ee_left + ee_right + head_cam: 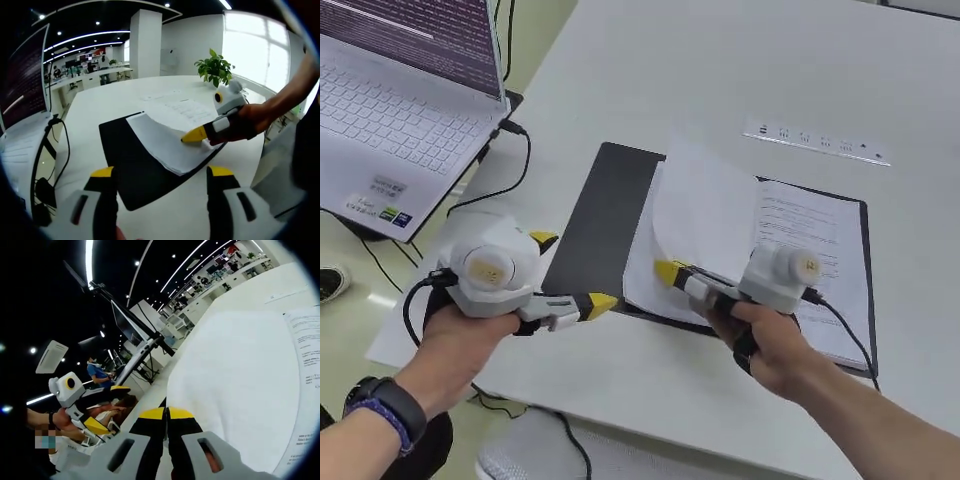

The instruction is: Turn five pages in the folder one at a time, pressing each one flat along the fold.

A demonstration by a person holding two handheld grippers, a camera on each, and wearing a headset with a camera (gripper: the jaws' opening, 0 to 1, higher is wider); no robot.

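White counter (740, 70) carried an open laptop (390, 110) at its left, black folder (605, 215) lay open in the middle, one page (705, 210) stood lifted and curled, right gripper (670, 272) jaws pinched its lower edge, left gripper (571, 270) hovered beside the folder, jaws wide.

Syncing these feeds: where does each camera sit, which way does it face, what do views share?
Head view: on the headset, looking forward-down at folder, laptop, left gripper, right gripper; both forearms show.
Left gripper view: on the left gripper, facing along its open jaws over the folder toward the right gripper and its hand.
Right gripper view: on the right gripper, rolled, facing along shut jaws across the lifted page toward the left gripper.
Shared: each gripper view shows the other gripper.
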